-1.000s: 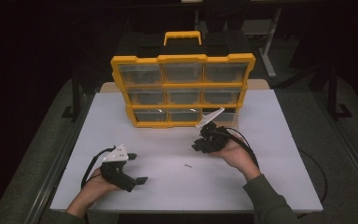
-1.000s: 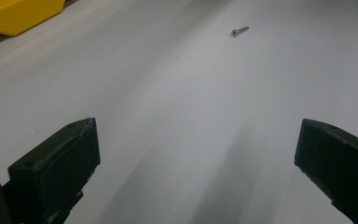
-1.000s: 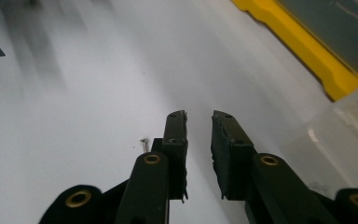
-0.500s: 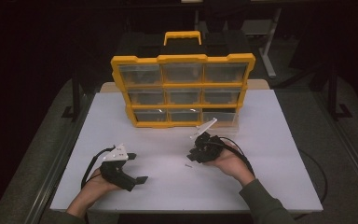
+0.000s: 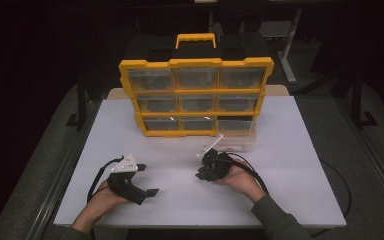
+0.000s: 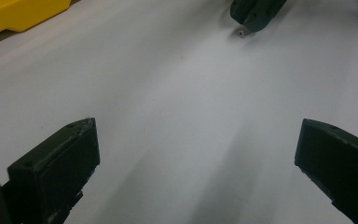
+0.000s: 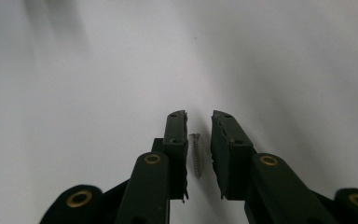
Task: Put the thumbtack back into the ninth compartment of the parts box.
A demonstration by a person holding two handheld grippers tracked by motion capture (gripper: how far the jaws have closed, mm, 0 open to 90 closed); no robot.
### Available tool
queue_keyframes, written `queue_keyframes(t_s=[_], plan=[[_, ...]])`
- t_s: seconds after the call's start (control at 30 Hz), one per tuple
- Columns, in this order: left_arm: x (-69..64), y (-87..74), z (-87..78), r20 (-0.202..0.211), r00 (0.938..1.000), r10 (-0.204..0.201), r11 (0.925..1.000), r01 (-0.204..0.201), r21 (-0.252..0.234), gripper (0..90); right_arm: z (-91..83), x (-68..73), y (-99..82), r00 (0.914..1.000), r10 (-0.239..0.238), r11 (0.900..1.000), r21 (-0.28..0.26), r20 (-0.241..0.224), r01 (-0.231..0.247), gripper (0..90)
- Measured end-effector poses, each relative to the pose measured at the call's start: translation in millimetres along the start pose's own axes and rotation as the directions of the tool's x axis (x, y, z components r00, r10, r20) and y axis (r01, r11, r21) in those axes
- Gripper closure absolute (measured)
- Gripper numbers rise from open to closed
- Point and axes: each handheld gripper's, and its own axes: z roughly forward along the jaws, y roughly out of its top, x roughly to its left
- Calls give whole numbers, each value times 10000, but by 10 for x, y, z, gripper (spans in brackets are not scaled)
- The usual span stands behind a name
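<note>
Straddling the screw with your right gripper, jaws narrowly apart and just closing in, you now need a clean pinch before lifting.

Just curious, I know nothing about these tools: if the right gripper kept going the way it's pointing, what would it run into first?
Probably the small screw lying between the right gripper's fingers on the white table. Beyond it, bare tabletop; depth is hard to judge.

Workshop or lab setting: a white worktable on a dark floor, a yellow parts organizer with clear drawers, metal equipment stands behind.
</note>
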Motion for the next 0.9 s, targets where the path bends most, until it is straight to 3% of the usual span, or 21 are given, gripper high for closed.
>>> queue_keyframes(t_s=[0.43,0.9], plan=[[-2,2,-3,-34,10000,-9,10000,9,-27,0,41,5,-13,9999,-58,9998,191,153,55,853],[-1,1,1,-61,9999,-90,10000,90,-6,0,-80,-33,11,9999,88,10000,14,107,-88,854]])
